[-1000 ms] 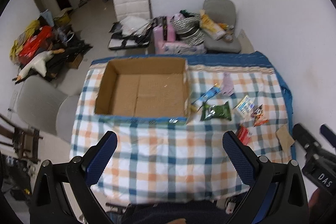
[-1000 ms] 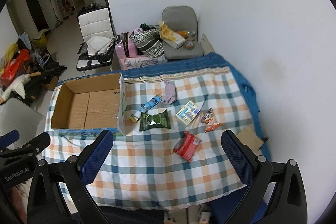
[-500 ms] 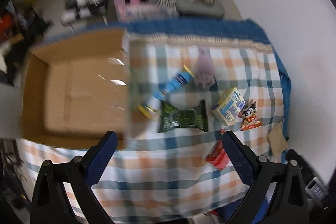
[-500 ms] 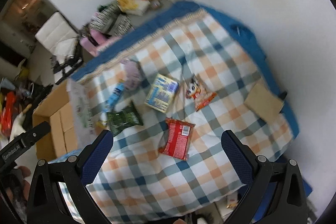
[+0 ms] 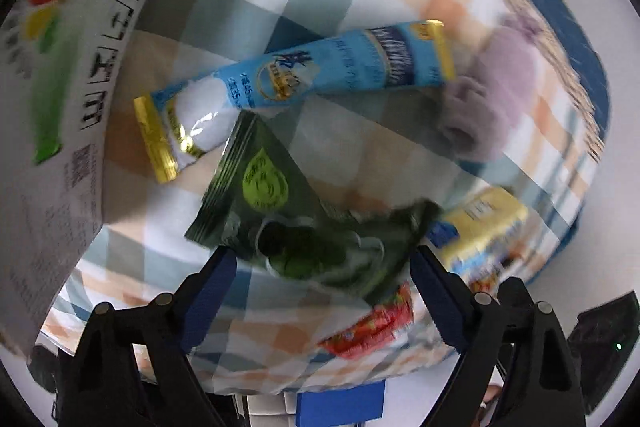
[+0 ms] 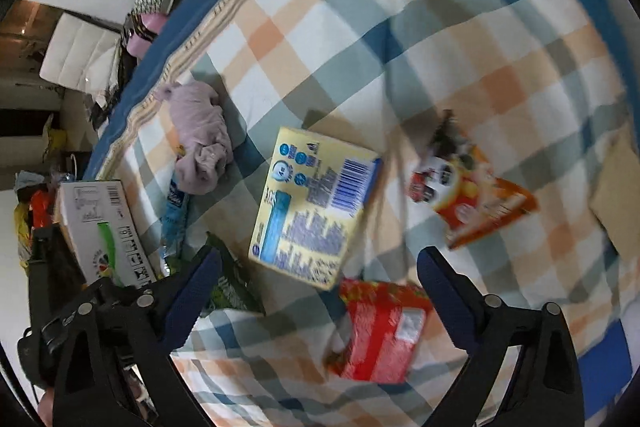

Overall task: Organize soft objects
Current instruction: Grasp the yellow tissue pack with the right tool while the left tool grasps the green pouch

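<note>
My left gripper point(image 5: 322, 269) is open just above a dark green snack pouch point(image 5: 288, 211) on the checked cloth. A blue tube pack point(image 5: 304, 75) and a lilac soft cloth point(image 5: 488, 95) lie beyond it. My right gripper point(image 6: 320, 271) is open above a yellow pack point(image 6: 312, 203) and a red packet point(image 6: 380, 331). An orange snack bag point(image 6: 476, 187) lies to the right. The lilac cloth shows in the right wrist view point(image 6: 200, 139) too.
The printed wall of the cardboard box point(image 5: 60, 99) stands close on the left; it shows in the right wrist view point(image 6: 100, 227) too. A brown card piece point(image 6: 616, 195) lies at the table's right edge. Chairs and clutter point(image 6: 120, 39) stand beyond the far edge.
Both grippers have dropped down close to the table. The left one came down over the green pouch, the right one over the yellow pack and red packet. Both stayed open.
</note>
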Available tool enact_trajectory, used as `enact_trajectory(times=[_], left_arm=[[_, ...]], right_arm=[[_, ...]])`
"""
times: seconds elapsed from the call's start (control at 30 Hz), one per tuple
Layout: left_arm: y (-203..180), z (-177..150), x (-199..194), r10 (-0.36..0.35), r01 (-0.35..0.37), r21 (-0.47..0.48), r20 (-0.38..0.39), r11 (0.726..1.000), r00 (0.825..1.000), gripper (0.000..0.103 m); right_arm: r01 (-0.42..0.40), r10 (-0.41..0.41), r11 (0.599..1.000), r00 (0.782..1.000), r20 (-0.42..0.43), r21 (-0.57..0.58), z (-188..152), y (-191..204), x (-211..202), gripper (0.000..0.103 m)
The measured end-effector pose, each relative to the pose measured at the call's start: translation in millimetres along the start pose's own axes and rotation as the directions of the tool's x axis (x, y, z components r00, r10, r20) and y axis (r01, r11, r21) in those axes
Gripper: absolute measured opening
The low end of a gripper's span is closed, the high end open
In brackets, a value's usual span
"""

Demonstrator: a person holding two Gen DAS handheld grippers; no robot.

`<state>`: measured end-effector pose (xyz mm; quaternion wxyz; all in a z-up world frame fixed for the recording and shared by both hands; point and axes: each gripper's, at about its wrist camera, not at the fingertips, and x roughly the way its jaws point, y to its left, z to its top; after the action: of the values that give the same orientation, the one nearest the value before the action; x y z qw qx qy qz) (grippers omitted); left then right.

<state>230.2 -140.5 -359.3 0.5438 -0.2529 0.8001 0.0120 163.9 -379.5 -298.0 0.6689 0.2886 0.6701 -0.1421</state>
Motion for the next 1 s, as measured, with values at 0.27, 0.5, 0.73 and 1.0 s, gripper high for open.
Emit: enact_trajectory(times=[0.27,0.5,0.73,1.0], left_arm=[[-17.2,9.9,14.2,0.028,-0.030,-0.063,-0.023,0.998,0.999,0.088],[-21.9,15.0,24.5,0.035,-0.037,-0.071,-0.027,0.997,0.999,0.089],[-9.4,20.8,24.7,0.005,-0.008,-0.094,-0.031,0.996,1.000,0.089],[-22.9,9.6,19.3,0.051,-0.052,0.012,0.035,0.999,0.998,0.075]], right_arm=[[-0.009,0.013,0.999,0.996,-0.084,0.040,17.0,9.9,48.0,0.096],[-0.007,0.011,0.999,0.993,-0.121,0.033,26.7,19.0,63.6,0.091],[-0.007,0.013,0.999,0.988,-0.156,0.033,32.7,22.1,77.1,0.085],[0.032,-0.033,0.999,0.977,-0.212,-0.006,27.4,24.7,85.5,0.070]])
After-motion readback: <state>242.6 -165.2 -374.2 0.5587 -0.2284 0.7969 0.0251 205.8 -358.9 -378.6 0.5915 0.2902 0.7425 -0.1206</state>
